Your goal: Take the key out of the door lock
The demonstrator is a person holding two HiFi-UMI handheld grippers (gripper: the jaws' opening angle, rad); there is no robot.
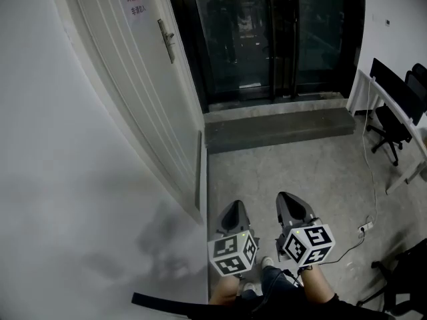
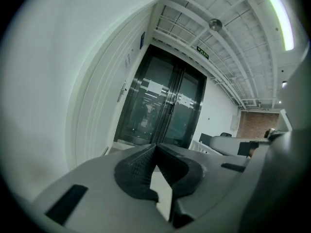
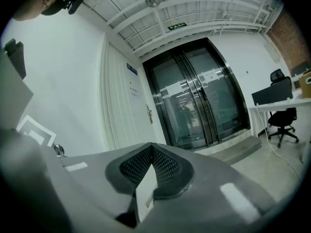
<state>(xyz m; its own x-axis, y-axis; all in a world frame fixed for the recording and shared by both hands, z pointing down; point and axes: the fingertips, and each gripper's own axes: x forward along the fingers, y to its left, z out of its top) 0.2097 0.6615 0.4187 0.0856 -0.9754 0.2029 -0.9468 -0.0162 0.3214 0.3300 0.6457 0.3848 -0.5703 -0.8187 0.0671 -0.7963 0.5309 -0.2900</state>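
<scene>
A white door (image 1: 143,92) stands in the left wall, with a metal lever handle (image 1: 165,40) far ahead of me. The handle is also small in the left gripper view (image 2: 121,91) and in the right gripper view (image 3: 149,114). A key in the lock is too small to make out. My left gripper (image 1: 233,211) and right gripper (image 1: 288,201) are held low, side by side, well short of the door. The left gripper (image 2: 154,147) is shut with its pads touching and nothing between them. The right gripper (image 3: 152,147) is shut and empty too.
Dark glass double doors (image 1: 267,32) fill the far wall behind a low grey step (image 1: 280,127). A white desk (image 1: 393,119) with black office chairs (image 1: 390,85) stands at the right. A cable and power strip (image 1: 365,227) lie on the concrete floor.
</scene>
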